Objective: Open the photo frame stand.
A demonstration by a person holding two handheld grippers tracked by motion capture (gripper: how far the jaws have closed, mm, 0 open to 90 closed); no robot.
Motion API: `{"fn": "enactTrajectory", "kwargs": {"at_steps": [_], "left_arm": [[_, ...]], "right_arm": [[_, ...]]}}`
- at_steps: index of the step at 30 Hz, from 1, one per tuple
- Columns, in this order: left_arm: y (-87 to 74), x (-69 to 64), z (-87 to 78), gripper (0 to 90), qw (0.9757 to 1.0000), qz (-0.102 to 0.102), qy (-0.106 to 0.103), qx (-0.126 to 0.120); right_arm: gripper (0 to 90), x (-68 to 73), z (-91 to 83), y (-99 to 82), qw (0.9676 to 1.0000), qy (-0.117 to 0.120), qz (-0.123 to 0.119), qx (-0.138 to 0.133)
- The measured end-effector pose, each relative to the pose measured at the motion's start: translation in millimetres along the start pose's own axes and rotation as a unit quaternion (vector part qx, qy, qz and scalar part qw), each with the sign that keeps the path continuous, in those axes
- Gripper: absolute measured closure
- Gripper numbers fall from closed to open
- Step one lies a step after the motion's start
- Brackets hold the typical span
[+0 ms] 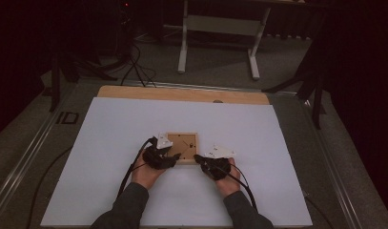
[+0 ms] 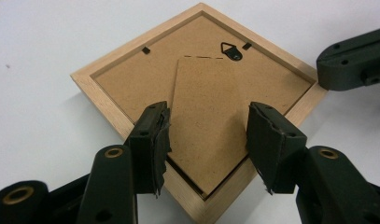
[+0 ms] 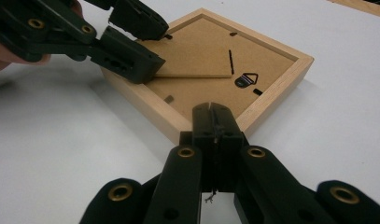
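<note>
A wooden frame (image 1: 182, 148) lies face down on the white table (image 1: 110, 143). The left gripper (image 2: 206, 140) stands released astride its back stand (image 2: 206, 121). The right gripper (image 3: 216, 122), clenched empty, presses a frame corner.

Frame (image 2: 197, 60) near corner hidden behind fingers (image 2: 152, 140).

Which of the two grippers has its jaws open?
The left gripper: its jaws stand apart over the picture frame. The right gripper is shut.
</note>
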State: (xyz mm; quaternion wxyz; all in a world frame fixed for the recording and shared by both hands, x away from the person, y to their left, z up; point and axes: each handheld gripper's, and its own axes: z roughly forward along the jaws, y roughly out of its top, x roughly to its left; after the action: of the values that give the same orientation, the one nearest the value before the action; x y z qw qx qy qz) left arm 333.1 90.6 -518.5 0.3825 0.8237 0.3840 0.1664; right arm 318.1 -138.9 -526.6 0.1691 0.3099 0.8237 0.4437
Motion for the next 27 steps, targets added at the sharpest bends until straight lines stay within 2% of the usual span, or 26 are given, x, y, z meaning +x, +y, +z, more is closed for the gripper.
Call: {"fn": "enactTrajectory", "kwargs": {"at_steps": [14,15,16,18,19,20,27], "left_arm": [[3.3,-1.1,1.3,50.8,0.9999,0.009,0.005,0.009],[3.1,-3.6,0.5,50.9,0.9996,0.024,0.013,0.002],[3.8,-5.0,-0.8,50.9,0.9994,0.029,0.02,-0.006],[4.6,-5.7,-1.9,50.9,0.9992,0.03,0.022,-0.012],[7.2,-7.0,-4.9,50.9,0.9988,0.031,0.026,-0.026],[8.9,-7.3,-5.8,50.9,0.9987,0.033,0.027,-0.029],[8.9,-5.6,-6.0,49.9,0.999,0.027,0.02,-0.031]], "right_arm": [[89.7,-0.2,-0.2,-0.7,1.0,0.002,0.0,-0.002],[89.7,0.0,-0.1,-0.7,1.0,0.001,-0.001,-0.002],[89.7,0.0,-0.1,-0.7,1.0,0.001,-0.001,-0.002],[89.7,0.1,-0.2,-0.7,1.0,0.002,-0.002,-0.002],[89.7,0.1,-0.1,-0.7,1.0,0.002,-0.003,-0.002],[89.7,0.0,-0.1,-0.7,1.0,0.002,-0.003,-0.002],[89.7,0.6,-0.3,-0.7,1.0,0.001,-0.004,-0.002]]}}
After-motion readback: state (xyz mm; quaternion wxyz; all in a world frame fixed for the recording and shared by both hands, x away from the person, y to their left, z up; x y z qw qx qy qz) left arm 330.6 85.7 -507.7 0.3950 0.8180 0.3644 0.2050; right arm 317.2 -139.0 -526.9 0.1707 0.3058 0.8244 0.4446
